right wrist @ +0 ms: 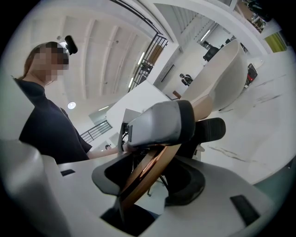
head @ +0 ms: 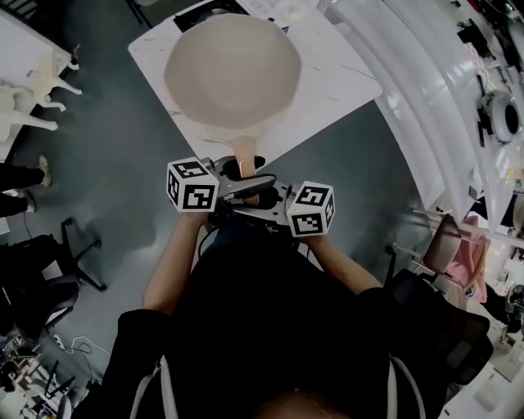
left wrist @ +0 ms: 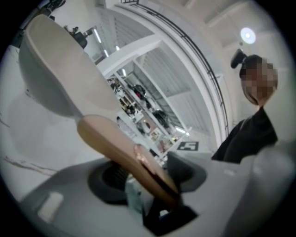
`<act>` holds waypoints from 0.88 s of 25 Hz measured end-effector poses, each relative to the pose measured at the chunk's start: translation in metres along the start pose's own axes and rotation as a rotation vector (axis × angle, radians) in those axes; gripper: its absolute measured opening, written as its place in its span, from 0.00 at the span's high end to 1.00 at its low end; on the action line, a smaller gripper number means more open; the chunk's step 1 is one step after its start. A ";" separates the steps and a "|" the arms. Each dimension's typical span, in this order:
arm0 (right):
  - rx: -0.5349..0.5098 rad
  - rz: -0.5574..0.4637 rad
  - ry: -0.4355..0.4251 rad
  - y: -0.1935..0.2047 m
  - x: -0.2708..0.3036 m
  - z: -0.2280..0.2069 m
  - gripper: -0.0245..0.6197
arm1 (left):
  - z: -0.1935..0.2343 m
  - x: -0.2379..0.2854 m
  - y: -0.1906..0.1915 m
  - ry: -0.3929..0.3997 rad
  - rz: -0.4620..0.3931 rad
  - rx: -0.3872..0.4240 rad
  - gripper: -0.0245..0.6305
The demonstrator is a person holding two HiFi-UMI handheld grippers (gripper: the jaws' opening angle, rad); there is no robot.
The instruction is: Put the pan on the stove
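Note:
A cream pan (head: 233, 69) hangs over the white marble table (head: 344, 78), its tan handle (head: 243, 154) pointing back at me. Both grippers face each other across that handle. My left gripper (head: 242, 175), with its marker cube at the left, is shut on the handle (left wrist: 120, 148); the pan's bowl (left wrist: 55, 69) rises at the upper left of the left gripper view. My right gripper (head: 257, 195) is shut on the same handle (right wrist: 141, 178) closer to its end. The left gripper's grey finger (right wrist: 159, 125) crosses the right gripper view, with the pan (right wrist: 222, 78) behind it.
A dark object (head: 205, 11) shows at the table's far edge, mostly hidden by the pan. A black office chair (head: 49, 254) stands on the grey floor at the left, white animal figures (head: 24, 98) on a side table, a curved white counter (head: 434, 106) at the right.

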State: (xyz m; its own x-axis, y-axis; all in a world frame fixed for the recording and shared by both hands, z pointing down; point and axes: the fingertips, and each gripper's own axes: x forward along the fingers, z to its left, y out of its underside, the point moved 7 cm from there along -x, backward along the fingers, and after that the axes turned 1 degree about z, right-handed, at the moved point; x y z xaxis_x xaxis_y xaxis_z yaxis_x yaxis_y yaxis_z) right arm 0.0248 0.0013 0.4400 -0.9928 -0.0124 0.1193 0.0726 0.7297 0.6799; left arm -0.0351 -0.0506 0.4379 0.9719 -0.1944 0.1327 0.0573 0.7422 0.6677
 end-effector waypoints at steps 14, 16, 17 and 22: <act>-0.025 -0.014 -0.007 -0.080 0.028 -0.043 0.64 | 0.047 -0.015 -0.081 0.003 0.000 0.020 0.58; -0.026 -0.017 -0.007 -0.092 0.033 -0.052 0.64 | 0.057 -0.017 -0.093 0.003 0.003 0.023 0.58; -0.027 -0.018 -0.006 -0.097 0.036 -0.056 0.64 | 0.062 -0.018 -0.099 0.003 0.004 0.024 0.58; -0.032 -0.017 -0.003 -0.124 0.047 -0.078 0.64 | 0.087 -0.022 -0.126 0.006 -0.003 0.021 0.58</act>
State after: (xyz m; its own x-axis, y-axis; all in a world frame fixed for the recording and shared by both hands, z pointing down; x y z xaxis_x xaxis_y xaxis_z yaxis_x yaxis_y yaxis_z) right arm -0.0232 -0.1430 0.4179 -0.9942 -0.0225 0.1053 0.0586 0.7071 0.7047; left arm -0.0836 -0.1952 0.4144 0.9730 -0.1927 0.1267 0.0553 0.7283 0.6830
